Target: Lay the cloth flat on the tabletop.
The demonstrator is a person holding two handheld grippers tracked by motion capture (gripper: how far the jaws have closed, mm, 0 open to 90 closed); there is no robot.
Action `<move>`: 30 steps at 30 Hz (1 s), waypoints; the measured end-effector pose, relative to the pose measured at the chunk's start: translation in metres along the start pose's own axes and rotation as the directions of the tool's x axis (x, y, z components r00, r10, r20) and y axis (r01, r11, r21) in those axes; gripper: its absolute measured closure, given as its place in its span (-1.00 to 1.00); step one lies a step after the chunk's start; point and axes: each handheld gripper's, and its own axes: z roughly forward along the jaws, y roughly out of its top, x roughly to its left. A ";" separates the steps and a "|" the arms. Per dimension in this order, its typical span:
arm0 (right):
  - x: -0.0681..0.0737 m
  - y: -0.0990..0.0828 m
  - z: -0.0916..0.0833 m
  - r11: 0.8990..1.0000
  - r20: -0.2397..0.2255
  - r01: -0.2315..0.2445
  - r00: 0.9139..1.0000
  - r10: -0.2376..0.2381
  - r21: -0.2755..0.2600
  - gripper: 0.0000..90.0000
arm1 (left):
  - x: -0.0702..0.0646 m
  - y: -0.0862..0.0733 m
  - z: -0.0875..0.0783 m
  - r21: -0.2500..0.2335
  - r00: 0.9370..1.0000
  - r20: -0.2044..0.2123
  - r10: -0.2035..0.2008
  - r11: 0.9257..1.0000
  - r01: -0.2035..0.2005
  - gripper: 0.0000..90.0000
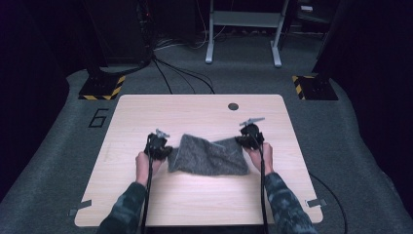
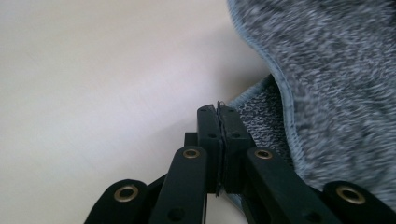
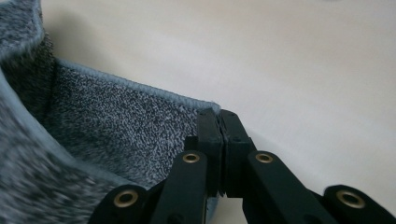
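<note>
Cloth (image 1: 209, 156), grey and fleecy, hangs in a slack sheet between the two tools over the middle of the wooden table (image 1: 146, 112), its lower edge drooping toward the near side. The left gripper (image 1: 158, 145) has its jaws pressed together on a corner at the left end, and the right gripper (image 1: 250, 135) is clamped the same way on the hemmed corner at the right. Holding opposite corners apart like this looks to me like a way to spread the fabric flat, or to line it up for a fold. From the right gripper view the hem (image 3: 140, 88) runs straight into the closed jaws. The tabletop is pale, bare wood with a small dark hole (image 1: 233, 106) near its far edge. Beyond it, grey carpet, trailing cables (image 1: 180, 73) and a metal frame (image 1: 243, 29) stand in a dim room.
</note>
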 end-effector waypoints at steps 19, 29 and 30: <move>0.022 -0.009 -0.097 0.971 -0.015 0.081 0.996 -0.086 -0.226 0.92 | -0.026 0.007 -0.090 -0.219 0.988 -0.011 0.154 0.964 -0.153 0.95; 0.028 -0.087 -0.082 0.994 -0.147 0.007 0.989 -0.023 -0.106 0.25 | -0.039 -0.075 -0.072 -0.083 0.987 0.150 0.057 0.996 -0.045 0.16; 0.026 -0.088 -0.083 0.994 -0.158 -0.001 0.987 -0.016 -0.107 0.18 | -0.037 -0.076 -0.076 -0.097 0.989 0.144 0.041 0.995 -0.027 0.06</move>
